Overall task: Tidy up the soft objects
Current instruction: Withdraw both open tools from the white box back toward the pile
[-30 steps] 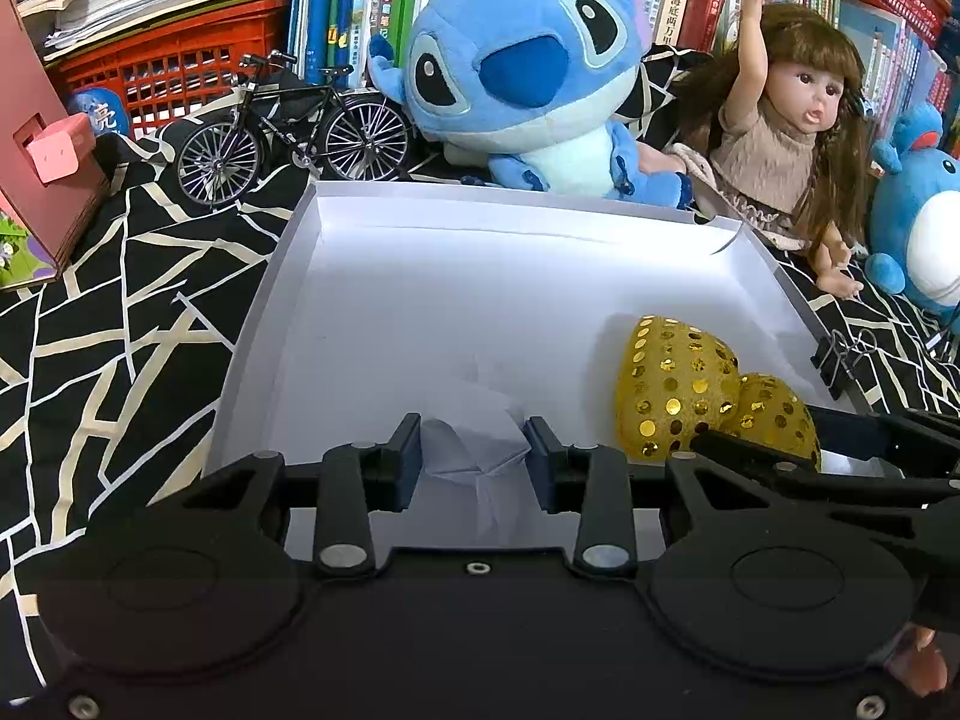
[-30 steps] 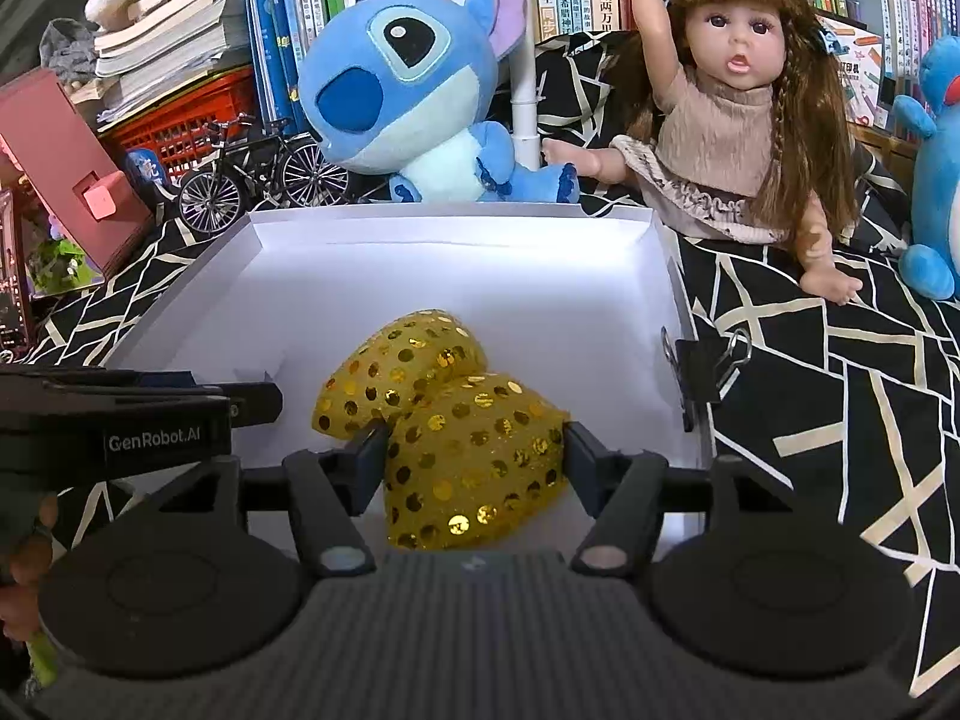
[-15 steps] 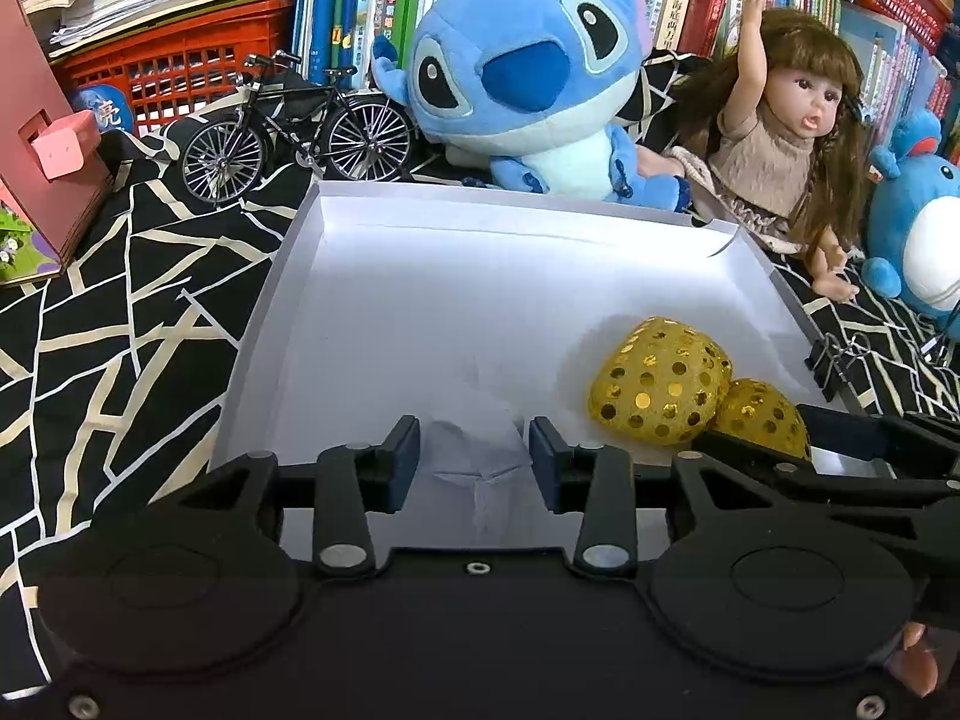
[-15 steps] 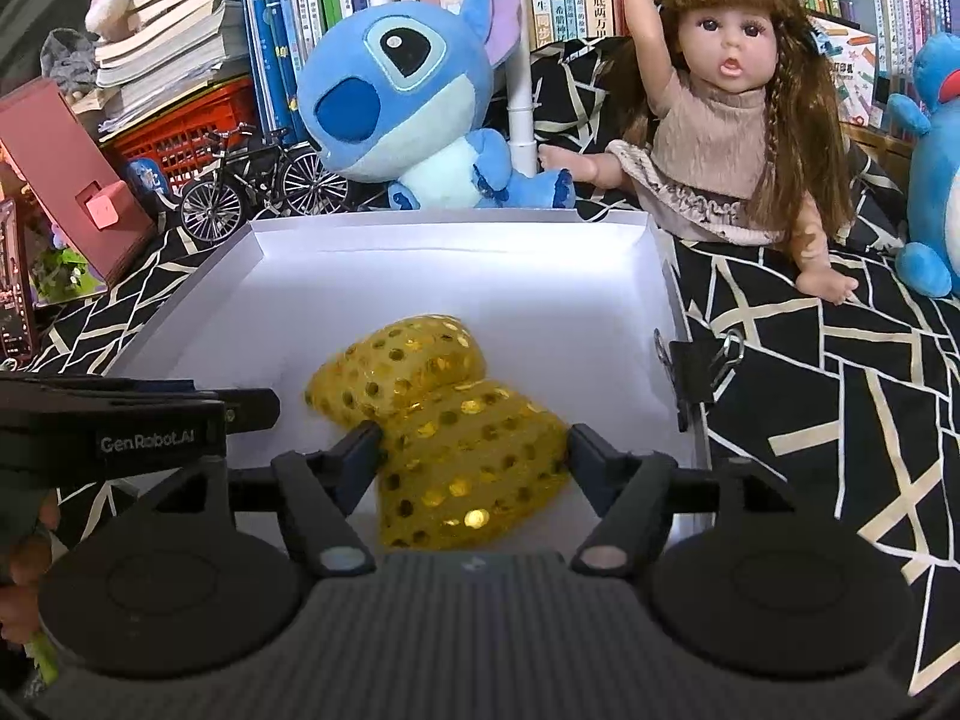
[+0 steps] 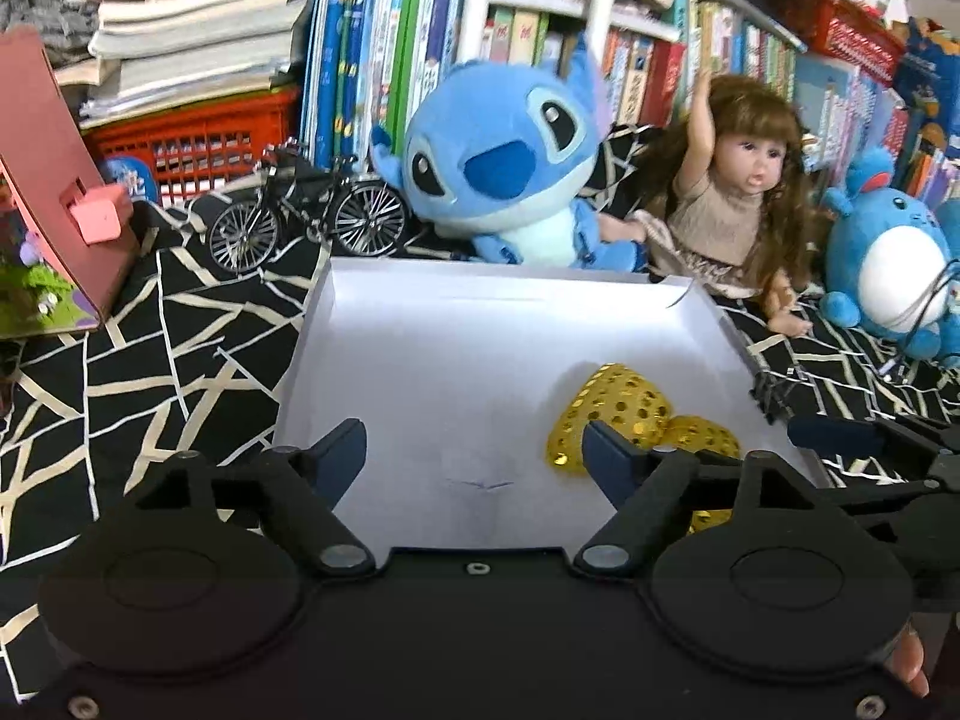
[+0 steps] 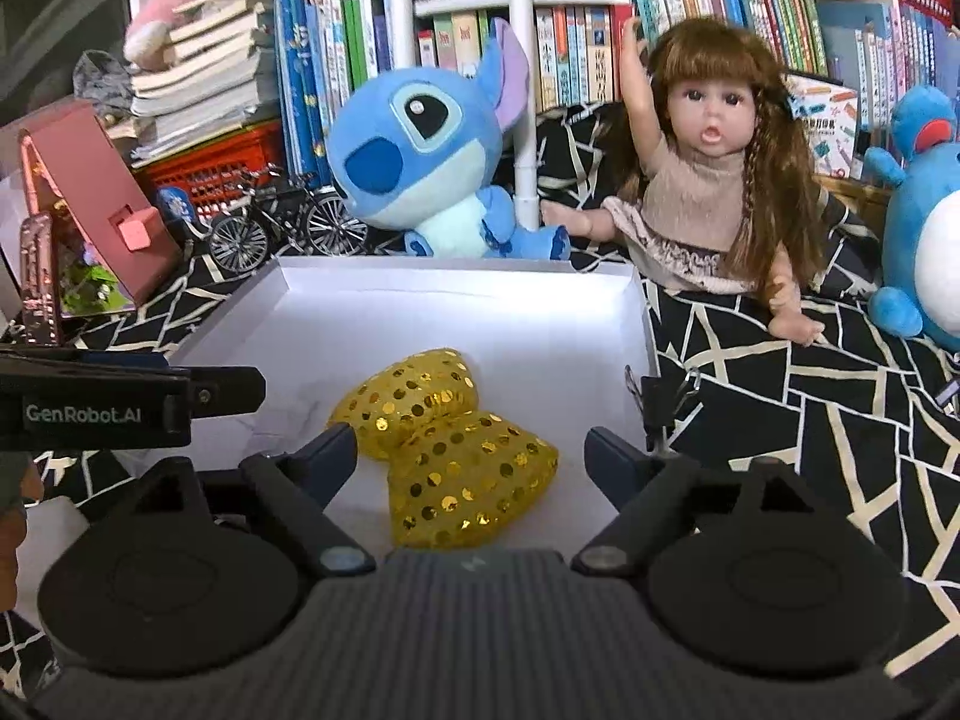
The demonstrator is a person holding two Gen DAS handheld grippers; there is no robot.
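Even indoor light, fisheye bend at the edges

The white tray (image 6: 636, 300) glares pale; bookshelves (image 5: 384, 42) behind it smear softly and curve.

Your left tongs (image 5: 471, 447) have just been opening and stand wide, nothing between the fingers, pointing forward and down. Your right tongs (image 6: 471, 456) have just been opening too, wide, pads gripping nothing, tilted down alike.
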